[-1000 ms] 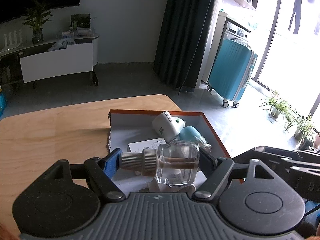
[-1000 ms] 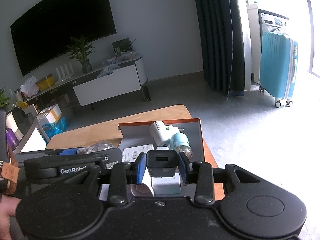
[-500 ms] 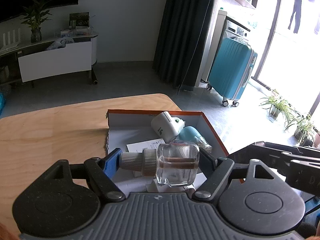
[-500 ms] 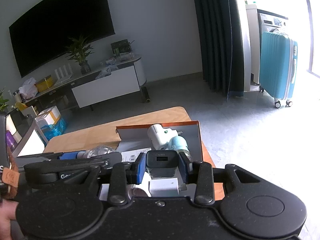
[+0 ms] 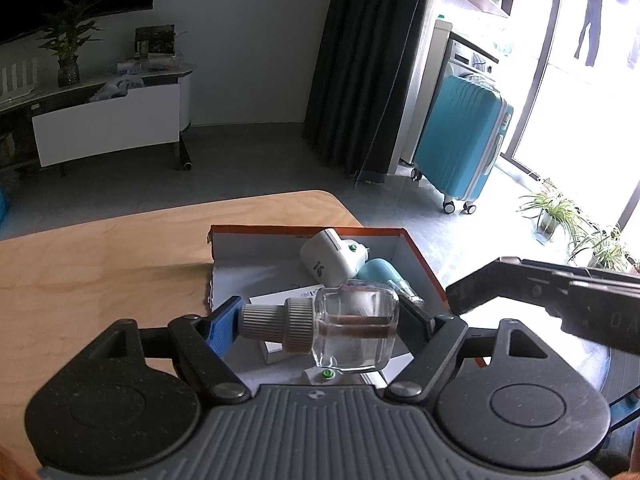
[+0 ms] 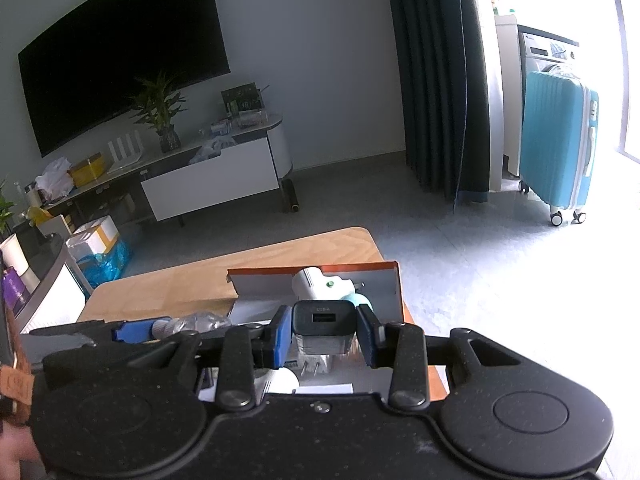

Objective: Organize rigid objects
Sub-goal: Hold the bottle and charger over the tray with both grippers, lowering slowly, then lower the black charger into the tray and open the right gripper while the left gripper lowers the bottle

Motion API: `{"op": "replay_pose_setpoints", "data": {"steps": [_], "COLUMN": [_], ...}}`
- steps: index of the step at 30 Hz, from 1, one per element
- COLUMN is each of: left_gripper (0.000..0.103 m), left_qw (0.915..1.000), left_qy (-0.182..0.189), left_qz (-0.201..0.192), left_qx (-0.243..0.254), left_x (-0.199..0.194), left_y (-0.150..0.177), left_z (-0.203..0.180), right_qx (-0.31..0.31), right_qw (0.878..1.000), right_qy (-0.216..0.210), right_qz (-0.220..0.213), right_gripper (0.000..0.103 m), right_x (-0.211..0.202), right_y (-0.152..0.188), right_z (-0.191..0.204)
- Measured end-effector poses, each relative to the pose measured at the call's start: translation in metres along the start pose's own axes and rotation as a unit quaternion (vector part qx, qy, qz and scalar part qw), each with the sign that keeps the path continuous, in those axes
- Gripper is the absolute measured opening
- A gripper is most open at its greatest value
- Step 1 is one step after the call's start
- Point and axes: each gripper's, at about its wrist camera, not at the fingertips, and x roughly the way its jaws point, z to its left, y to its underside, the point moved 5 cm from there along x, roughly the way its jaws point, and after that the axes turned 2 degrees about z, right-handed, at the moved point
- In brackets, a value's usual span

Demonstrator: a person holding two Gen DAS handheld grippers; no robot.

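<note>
**Two hand-held grippers, each loaded, poised over an open box**

Left hand-held gripper [image 5: 316, 326]: tilted downward and forward, its jaws set fairly wide and clamped end to end on a clear glass bottle [image 5: 354, 328] lying sideways. The blue pad of the left finger [image 5: 224, 326] presses the ribbed grey screw cap [image 5: 276, 326]; the black right finger bears on the bottle's flat base. The bottle body is squarish with rounded corners, transparent, and shows a brown band across its middle.

Right hand-held gripper [image 6: 324, 332]: likewise angled downward, its jaws drawn close together and gripping a black USB charger [image 6: 323, 318] by its sides between two blue-padded fingers [image 6: 282, 336]. The charger is a matte, rounded block with its USB socket facing forward and its metal prongs pointing back toward the camera.

Both loads hang just above and ahead of a shallow cardboard box [image 5: 420, 256], orange outside and grey-white inside, standing on a pale wood-grain tabletop [image 5: 100, 264] with a rounded corner. Beyond the held bottle, inside the box, lie a smooth white plug-in device with a green dot [image 5: 330, 258], a pale blue rounded object [image 5: 380, 272] touching it, and printed paper leaflets [image 5: 280, 296]. In the left view the right hand-held gripper's dark frame enters from the right, beside the box.
</note>
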Motion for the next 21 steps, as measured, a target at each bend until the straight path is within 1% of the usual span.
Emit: {"op": "replay_pose_setpoints", "data": {"steps": [11,21], "left_gripper": [0.081,0.081], "left_qw": [1.0000,0.9999], "left_qy": [0.003,0.008], "left_qz": [0.006,0.011], "left_qx": [0.001,0.006], "left_x": [0.008,0.016], "left_y": [-0.001,-0.003], "left_z": [-0.001,-0.003], "right_qx": [-0.001,-0.004], "right_qw": [1.000,1.000], "right_qy": [-0.003,-0.002], "right_qz": [0.004,0.006], "right_gripper": [0.043,0.043], "right_x": [0.014,0.022], "right_y": [-0.010,-0.013], "right_z": [-0.001,-0.002]}}
